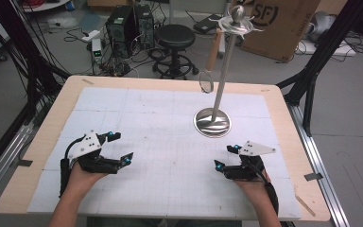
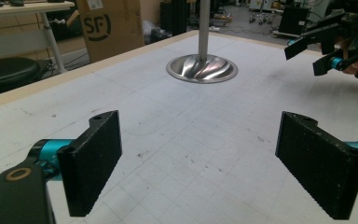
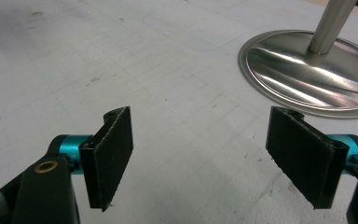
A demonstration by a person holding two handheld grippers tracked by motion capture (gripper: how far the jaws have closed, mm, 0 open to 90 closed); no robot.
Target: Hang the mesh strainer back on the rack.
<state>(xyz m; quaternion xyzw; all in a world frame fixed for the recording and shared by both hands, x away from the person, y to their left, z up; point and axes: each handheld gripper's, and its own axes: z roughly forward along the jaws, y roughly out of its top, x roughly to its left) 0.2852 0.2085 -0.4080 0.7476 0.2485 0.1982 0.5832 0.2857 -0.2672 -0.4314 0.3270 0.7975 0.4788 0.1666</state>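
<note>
Metal stand (image 1: 212,122) on the white gridded mat (image 1: 170,189), right of centre toward the far side: round polished base, slim upright pole (image 1: 225,66), hooked crown at top. From the crown, a hanging piece with a wooden-looking handle (image 1: 212,49) and a small ring (image 1: 206,81) below it; what it is, too small to tell.

Left gripper (image 1: 116,148) low over the mat at near left, jaws spread wide, nothing between them. Right gripper (image 1: 227,156) near right, just short of the base, jaws likewise parted and empty.

Handling, as a judgement: stand stiff, polished, likely slippery; weight probably in the base, top-heavy if lifted by the crown. Best hold probably the pole low down, jaws square across it. Base rim too flat and wide for a sure pinch. Hanging piece likely light and free to swing; take by the handle, not the ring.

High view gives the full height of the stand, the crown and the hanging piece, plus stool (image 1: 175,35) and cardboard box (image 1: 283,23) beyond the table. Left gripper view adds the base (image 2: 202,68) ahead with the right gripper (image 2: 314,53) off at upper right, open. Right gripper view brings the base (image 3: 307,74) close: swirled sheen, pole foot, smudges on the mat.
</note>
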